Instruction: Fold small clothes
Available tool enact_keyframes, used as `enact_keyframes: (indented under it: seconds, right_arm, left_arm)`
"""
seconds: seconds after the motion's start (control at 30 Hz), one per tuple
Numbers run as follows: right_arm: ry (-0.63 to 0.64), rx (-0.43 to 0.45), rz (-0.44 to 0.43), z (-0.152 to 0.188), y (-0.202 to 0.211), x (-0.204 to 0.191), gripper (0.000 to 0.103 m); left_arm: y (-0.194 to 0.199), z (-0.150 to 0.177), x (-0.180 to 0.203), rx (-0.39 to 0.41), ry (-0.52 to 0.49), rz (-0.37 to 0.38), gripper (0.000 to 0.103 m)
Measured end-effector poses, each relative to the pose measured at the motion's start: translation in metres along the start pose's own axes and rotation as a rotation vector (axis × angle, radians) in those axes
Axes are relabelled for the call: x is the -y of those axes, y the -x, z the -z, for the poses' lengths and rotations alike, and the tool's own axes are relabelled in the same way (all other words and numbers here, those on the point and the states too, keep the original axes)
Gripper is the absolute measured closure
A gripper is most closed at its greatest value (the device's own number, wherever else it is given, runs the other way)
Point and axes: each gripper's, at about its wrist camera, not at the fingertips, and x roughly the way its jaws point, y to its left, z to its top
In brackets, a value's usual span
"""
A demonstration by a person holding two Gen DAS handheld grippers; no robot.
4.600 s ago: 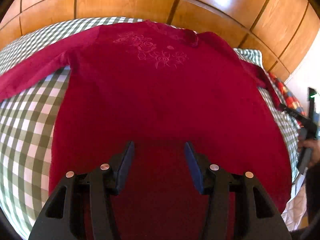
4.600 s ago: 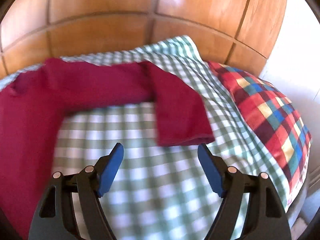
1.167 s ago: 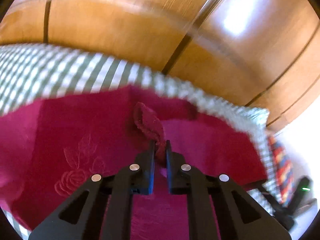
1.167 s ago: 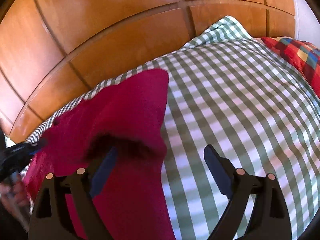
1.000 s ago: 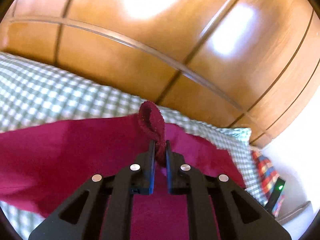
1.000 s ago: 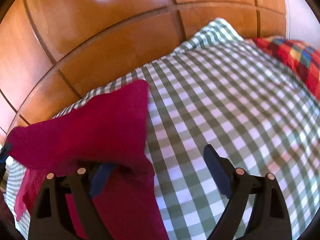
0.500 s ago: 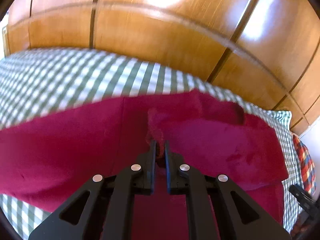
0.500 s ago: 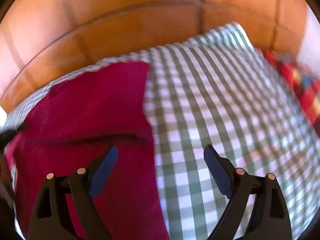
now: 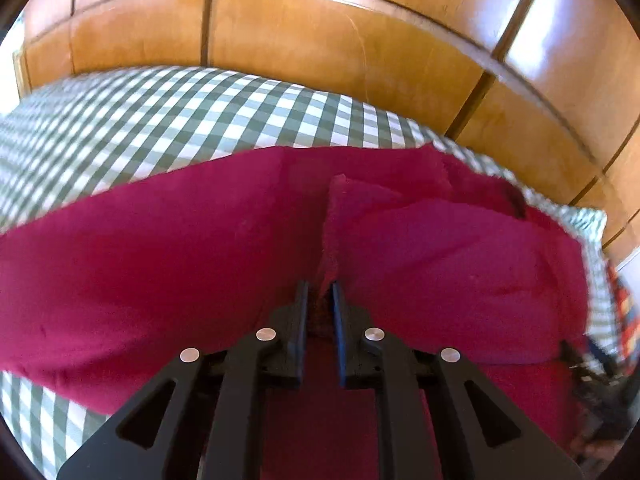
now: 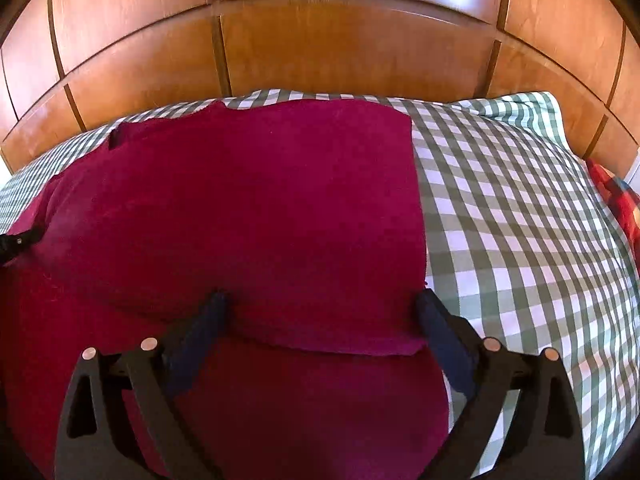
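A dark red sweater (image 9: 160,248) lies on the green-and-white checked bedspread (image 9: 180,112). Its top part is folded down over its body. My left gripper (image 9: 319,292) is shut on a pinched ridge of the sweater's fabric near the middle of the fold. In the right wrist view the folded sweater (image 10: 260,208) fills the left and centre. My right gripper (image 10: 320,308) is open, with its fingers on either side of the folded layer's near edge. The right finger (image 10: 440,328) sits at the sweater's right corner.
A wooden panelled headboard (image 9: 320,40) runs behind the bed and also shows in the right wrist view (image 10: 320,40). A red plaid pillow (image 10: 620,200) lies at the far right. The bare checked bedspread (image 10: 520,220) extends right of the sweater.
My left gripper has carried the pinched fabric down toward me, laying the sweater's top over its body. My right gripper has moved over the fold's near edge.
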Motion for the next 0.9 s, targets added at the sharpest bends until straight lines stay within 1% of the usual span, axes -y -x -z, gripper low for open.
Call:
enact_keyframes:
  seconds: [0.03,0.1,0.2,0.3,0.4,0.5,0.53,0.57,0.6,0.63,0.7,0.83,0.9]
  right_arm:
    - [0.006,0.005,0.009,0.001,0.000,-0.001,0.008]
    - [0.010,0.009,0.017,0.002,0.000,-0.002,0.007]
    - [0.011,0.013,0.023,0.003,0.002,-0.004,0.006]
    - [0.017,0.016,0.035,0.004,0.007,-0.008,0.005]
    - [0.022,0.014,0.046,0.002,0.005,-0.010,0.004]
    - [0.034,0.009,0.081,-0.001,0.009,-0.013,0.002]
    - [0.036,0.009,0.095,-0.002,0.013,-0.014,0.002]
    - [0.032,0.013,0.108,-0.002,0.019,-0.016,0.002]
    - [0.027,0.020,0.112,0.000,0.025,-0.018,0.002]
    - [0.025,0.040,0.089,0.005,0.038,-0.024,0.002]
    - [0.041,0.059,0.049,0.014,0.053,-0.033,0.002]
    - [0.111,0.062,-0.038,0.045,0.078,-0.064,0.002]
    - [0.142,0.058,-0.054,0.058,0.082,-0.076,0.002]
  left_arm:
    - [0.005,0.000,-0.005,0.003,0.024,0.019,0.091]
    - [0.020,0.004,-0.018,0.015,0.065,0.026,0.090]
    - [0.050,0.022,-0.051,0.037,0.152,0.059,0.090]
    - [0.082,0.045,-0.089,0.060,0.226,0.043,0.090]
    - [0.111,0.069,-0.140,0.062,0.338,0.016,0.090]
    - [0.140,0.094,-0.203,0.080,0.514,0.007,0.090]
    - [0.151,0.102,-0.224,0.102,0.577,-0.005,0.085]
    - [0.163,0.110,-0.243,0.133,0.631,-0.025,0.074]
    - [0.174,0.118,-0.260,0.161,0.682,-0.044,0.071]
    - [0.188,0.125,-0.279,0.195,0.738,-0.049,0.071]
    - [0.207,0.134,-0.306,0.251,0.811,-0.063,0.071]
    - [0.221,0.138,-0.335,0.308,0.886,-0.076,0.071]
    - [0.222,0.135,-0.346,0.328,0.916,-0.074,0.071]
